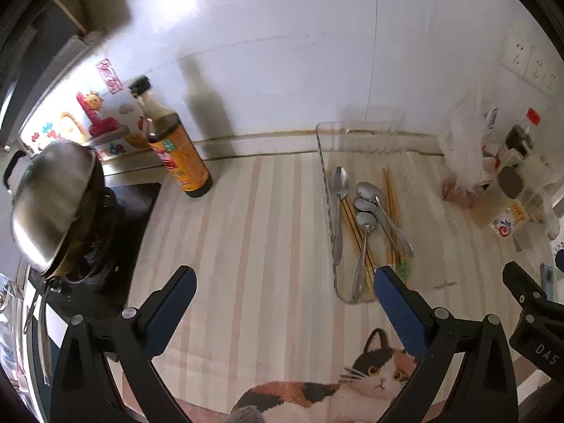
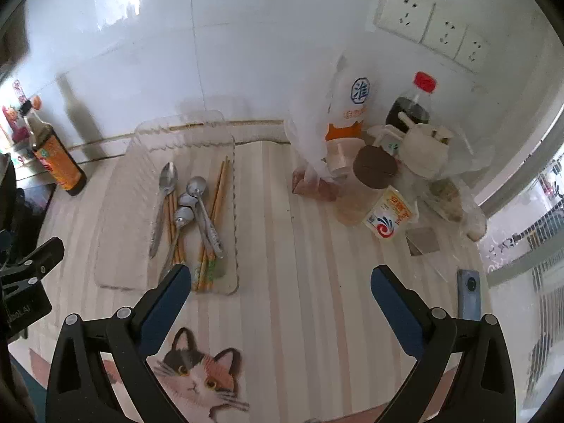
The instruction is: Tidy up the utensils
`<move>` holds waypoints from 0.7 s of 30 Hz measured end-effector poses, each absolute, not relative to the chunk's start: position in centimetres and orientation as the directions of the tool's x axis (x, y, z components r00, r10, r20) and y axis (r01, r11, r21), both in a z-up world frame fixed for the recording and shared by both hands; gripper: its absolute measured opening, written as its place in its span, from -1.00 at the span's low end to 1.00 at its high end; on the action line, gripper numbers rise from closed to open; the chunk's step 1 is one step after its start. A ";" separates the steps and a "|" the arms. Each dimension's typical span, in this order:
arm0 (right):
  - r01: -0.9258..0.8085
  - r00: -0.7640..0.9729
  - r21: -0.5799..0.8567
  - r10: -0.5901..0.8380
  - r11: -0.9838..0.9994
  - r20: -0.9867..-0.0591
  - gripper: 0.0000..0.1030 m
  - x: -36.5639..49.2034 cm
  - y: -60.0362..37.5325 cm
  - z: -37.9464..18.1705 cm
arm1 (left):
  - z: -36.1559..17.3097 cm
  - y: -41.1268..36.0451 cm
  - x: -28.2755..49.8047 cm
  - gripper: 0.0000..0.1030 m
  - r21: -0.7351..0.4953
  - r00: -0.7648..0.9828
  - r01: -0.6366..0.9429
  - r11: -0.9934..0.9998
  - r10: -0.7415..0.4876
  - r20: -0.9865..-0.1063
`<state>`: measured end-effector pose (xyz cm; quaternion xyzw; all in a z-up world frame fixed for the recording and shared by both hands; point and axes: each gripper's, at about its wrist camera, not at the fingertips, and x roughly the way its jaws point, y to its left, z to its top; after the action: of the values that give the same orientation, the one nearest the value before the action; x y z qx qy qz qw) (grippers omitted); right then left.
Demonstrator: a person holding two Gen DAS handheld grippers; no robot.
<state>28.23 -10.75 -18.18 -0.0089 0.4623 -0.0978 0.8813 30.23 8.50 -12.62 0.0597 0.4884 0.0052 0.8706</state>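
One striped countertop (image 2: 310, 282) against a glossy white wall (image 2: 264, 53).

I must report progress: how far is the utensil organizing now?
Done, apparently: metal spoons and wooden chopsticks lie inside the clear plastic tray. In hand: nothing; left gripper and right gripper are open. Left: no loose utensils visible.
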 end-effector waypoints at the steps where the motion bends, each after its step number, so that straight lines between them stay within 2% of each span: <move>1: 0.166 0.566 -0.105 -0.182 0.981 -0.804 1.00 27.4 -10.7 -17.6 | -11.9 8.7 29.5 1.00 0.103 0.533 0.048 0.994 0.062 -0.844; 21: 0.143 0.770 -0.048 -0.142 0.989 -0.622 1.00 7.5 -10.1 -5.0 | 0.7 9.3 12.2 1.00 0.030 0.706 0.061 0.998 -0.022 -0.708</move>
<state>7.48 -10.07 -5.02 0.0009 0.3306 -0.0756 0.9407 12.23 9.26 0.72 0.0257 0.3830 -0.0226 0.9231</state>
